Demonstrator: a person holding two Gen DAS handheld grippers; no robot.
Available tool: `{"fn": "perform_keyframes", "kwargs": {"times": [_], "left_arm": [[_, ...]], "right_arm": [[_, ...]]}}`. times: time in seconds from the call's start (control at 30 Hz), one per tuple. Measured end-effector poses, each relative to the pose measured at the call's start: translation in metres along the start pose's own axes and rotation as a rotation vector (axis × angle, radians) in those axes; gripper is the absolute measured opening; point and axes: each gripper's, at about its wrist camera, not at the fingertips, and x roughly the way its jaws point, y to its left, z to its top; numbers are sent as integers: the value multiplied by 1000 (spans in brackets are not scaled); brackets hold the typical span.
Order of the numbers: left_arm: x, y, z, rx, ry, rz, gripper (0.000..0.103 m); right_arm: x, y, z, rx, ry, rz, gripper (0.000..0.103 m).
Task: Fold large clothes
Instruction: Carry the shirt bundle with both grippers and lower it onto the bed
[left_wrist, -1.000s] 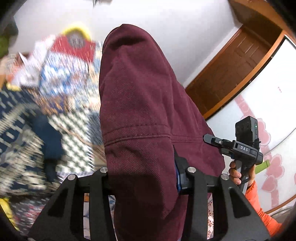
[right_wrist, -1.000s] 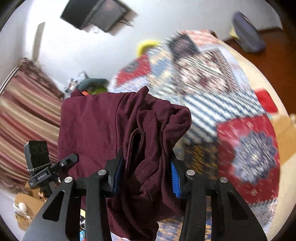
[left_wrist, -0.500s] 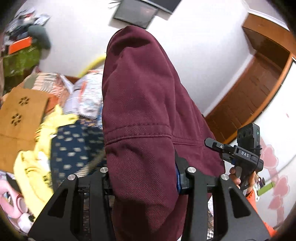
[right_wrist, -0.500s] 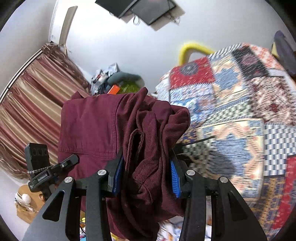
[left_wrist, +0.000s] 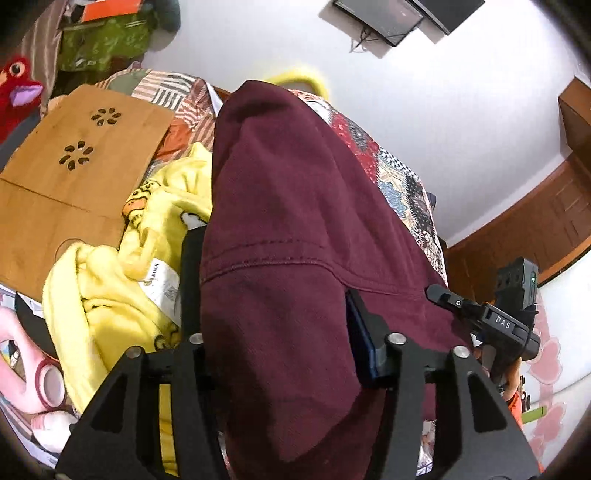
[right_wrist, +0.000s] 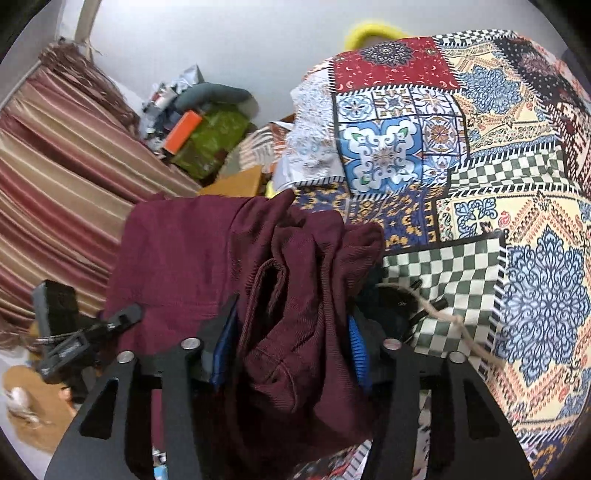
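A large maroon garment (left_wrist: 288, 229) is held up between both grippers above the bed. My left gripper (left_wrist: 273, 321) is shut on one smooth hemmed edge of it; the cloth drapes over the fingers and hides the tips. My right gripper (right_wrist: 291, 332) is shut on a bunched, ribbed part of the same maroon garment (right_wrist: 295, 288). The right gripper also shows at the right of the left wrist view (left_wrist: 491, 317). The left gripper shows at the lower left of the right wrist view (right_wrist: 85, 332).
A patchwork bedspread (right_wrist: 480, 155) covers the bed. A yellow garment (left_wrist: 129, 280) and a wooden board (left_wrist: 66, 177) lie at the left. A dark item with a rope cord (right_wrist: 406, 306) lies on the spread. Striped curtains (right_wrist: 55, 177) hang left. Clutter sits by the wall (right_wrist: 207, 129).
Both grippers swung with the garment still held; the views now point lower, showing the yellow garment and wooden board on the left and more of the bedspread on the right.
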Motion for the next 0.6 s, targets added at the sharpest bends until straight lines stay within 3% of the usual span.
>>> {"fn": "perform_keyframes", "kwargs": {"times": [0.1, 0.27, 0.33, 0.43, 0.6], "left_arm": [[-2, 4, 2, -18, 11, -16, 60], [-21, -28, -2, 94, -4, 121, 66], [-28, -39, -5, 125, -20, 176, 65], [-42, -54, -11, 191, -72, 238, 65], [-58, -85, -36, 391, -152, 454, 66]], "right_arm": [[-5, 7, 3, -29, 5, -30, 61], [-28, 25, 4, -96, 34, -116, 63], [-39, 38, 1, -190, -12, -205, 63], [-57, 59, -6, -337, -99, -267, 64], [-53, 88, -25, -449, -103, -210, 65]]}}
